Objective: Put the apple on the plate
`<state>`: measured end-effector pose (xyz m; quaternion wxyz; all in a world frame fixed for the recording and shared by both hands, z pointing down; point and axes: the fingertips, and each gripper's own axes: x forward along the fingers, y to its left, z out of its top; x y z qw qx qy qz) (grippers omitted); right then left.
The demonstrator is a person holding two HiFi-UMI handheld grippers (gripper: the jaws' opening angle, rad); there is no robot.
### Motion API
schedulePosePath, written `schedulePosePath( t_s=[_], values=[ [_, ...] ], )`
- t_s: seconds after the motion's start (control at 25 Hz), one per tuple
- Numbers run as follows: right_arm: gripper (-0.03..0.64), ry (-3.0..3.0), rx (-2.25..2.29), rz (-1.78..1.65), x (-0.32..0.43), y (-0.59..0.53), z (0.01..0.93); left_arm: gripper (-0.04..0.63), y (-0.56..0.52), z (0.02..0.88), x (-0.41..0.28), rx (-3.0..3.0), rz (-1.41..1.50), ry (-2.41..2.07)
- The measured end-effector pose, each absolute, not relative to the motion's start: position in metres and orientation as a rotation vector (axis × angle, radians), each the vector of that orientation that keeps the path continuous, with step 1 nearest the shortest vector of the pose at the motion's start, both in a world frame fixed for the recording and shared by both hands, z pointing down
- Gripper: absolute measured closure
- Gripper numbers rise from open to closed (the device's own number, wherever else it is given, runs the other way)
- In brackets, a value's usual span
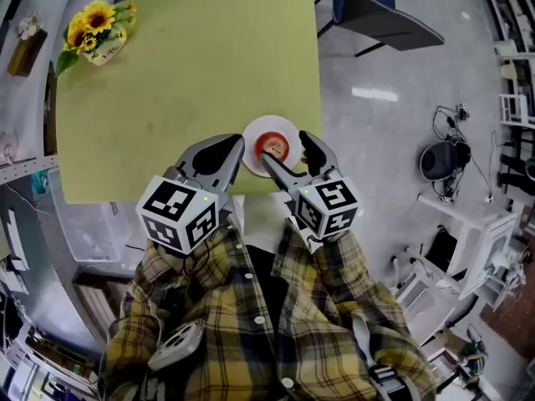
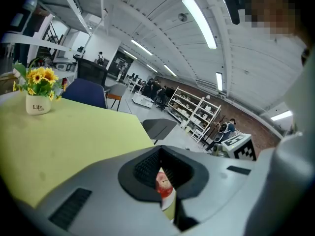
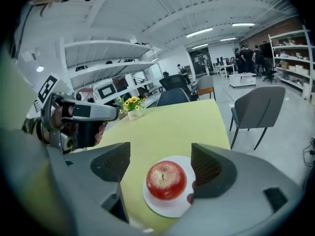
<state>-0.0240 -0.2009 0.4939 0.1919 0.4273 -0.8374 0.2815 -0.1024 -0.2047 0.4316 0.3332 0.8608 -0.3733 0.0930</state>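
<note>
Nearest the camera, a yellow plaid shirt (image 1: 251,324) fills the lower part of the head view, and both tools are held out over the near edge of the bench (image 1: 192,82).

Left tool (image 2: 160,154): jaws together and nothing held. Only a thin slit shows between the dark pads, and a strip of red and white beyond is visible through it. In the head view this tool sits just left of the plate (image 1: 284,128).

Right tool (image 3: 160,156): jaws wide apart, nothing clamped. The apple (image 3: 166,180) shows in the gap between the two pads and is clear of the left one. Whether the right pad touches it cannot be told.

The apple is red, stem upward, and rests on the white plate, roughly centred. The plate stands on the yellow-green bench, close to its near edge and toward its right side.

The rest of the bench surface is bare as far as the far left corner, where a white pot of sunflowers (image 1: 96,32) stands well apart from the plate.

Beyond the bench's far right corner a grey chair (image 3: 258,107) stands on the floor. Shelving (image 3: 290,58) lines the wall farther back.
</note>
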Motion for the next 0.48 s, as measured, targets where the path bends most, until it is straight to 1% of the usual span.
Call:
schedulePosePath(
  t_s=[0.24, 0.36, 0.4, 0.48],
  values=[
    [0.238, -2.501, 1.209, 0.806, -0.023, -0.211, 0.433, 0.589, -0.214, 0.389, -0.099, 2.312, 0.178, -0.997],
    [0.242, -2.567, 1.214, 0.749, -0.025, -0.216, 0.402, 0.589, -0.220, 0.365, -0.099, 2.351, 0.139, -1.006],
    [0.263, -2.584, 1.226, 0.715, -0.026, -0.218, 0.391, 0.589, -0.222, 0.356, -0.099, 2.366, 0.123, -1.009],
    [0.347, -2.620, 1.254, 0.642, -0.026, -0.222, 0.369, 0.589, -0.227, 0.338, -0.099, 2.401, 0.090, -1.015]
  ],
)
